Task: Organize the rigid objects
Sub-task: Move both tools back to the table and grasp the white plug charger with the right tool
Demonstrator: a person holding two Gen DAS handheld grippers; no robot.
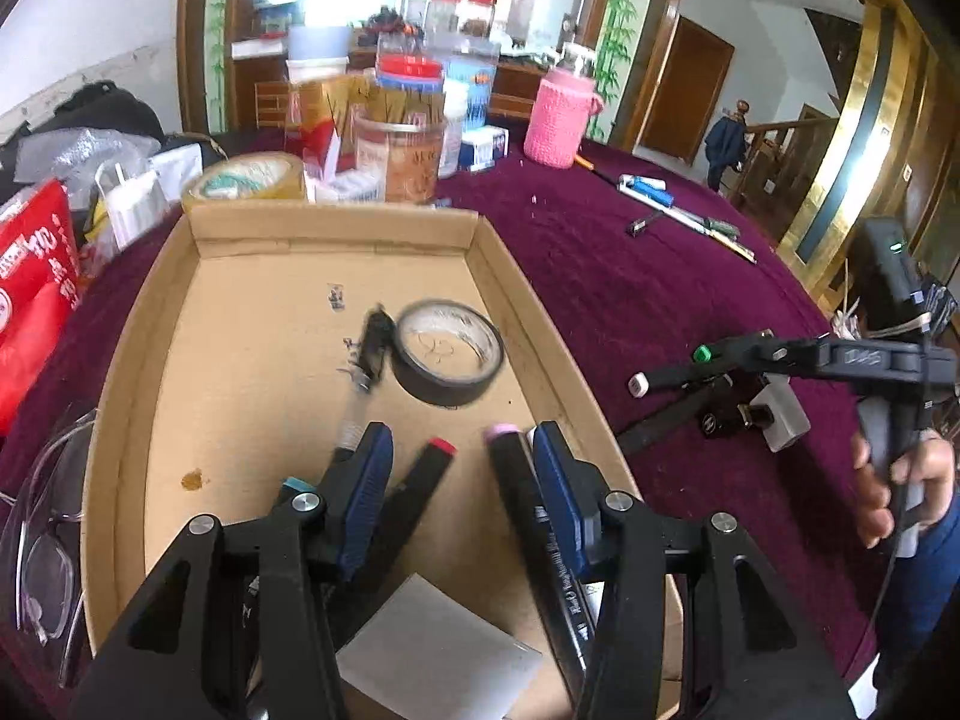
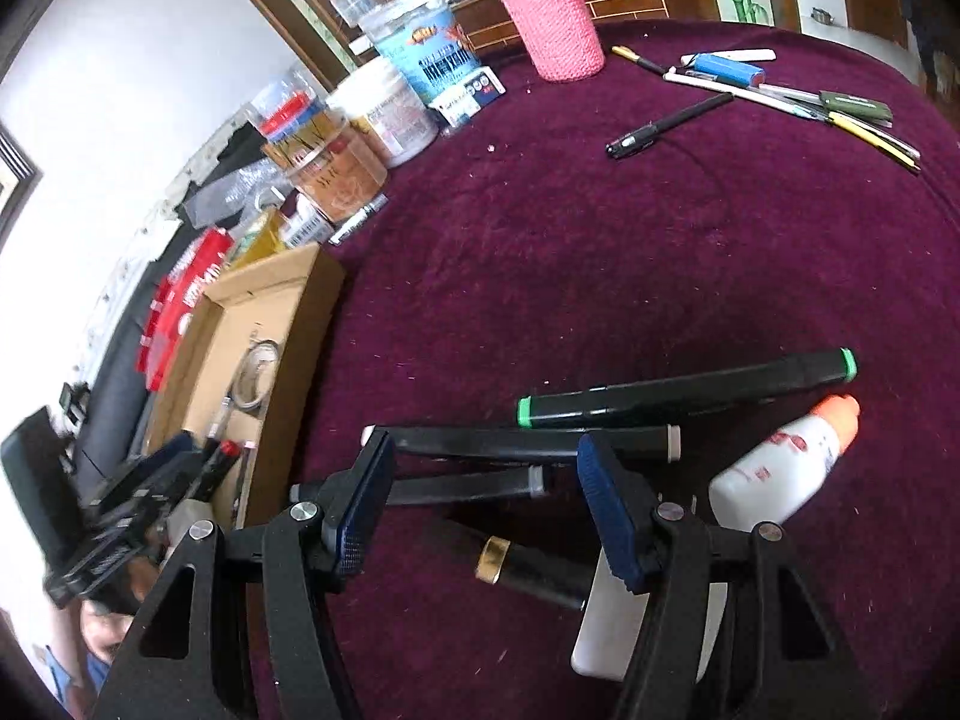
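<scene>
Cardboard box sits on our purple tablecloth, holding a roll of black tape and two markers. Our left gripper hovers above them, jaws apart, empty. Our right gripper hangs with jaws apart over black markers beside a white bottle, gripping nothing.

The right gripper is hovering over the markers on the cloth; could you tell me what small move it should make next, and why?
Probably lower the right gripper onto the white-capped marker. It is open and empty, the marker lies across the gap between its fingers, and the cardboard tray already holds other items.
</scene>
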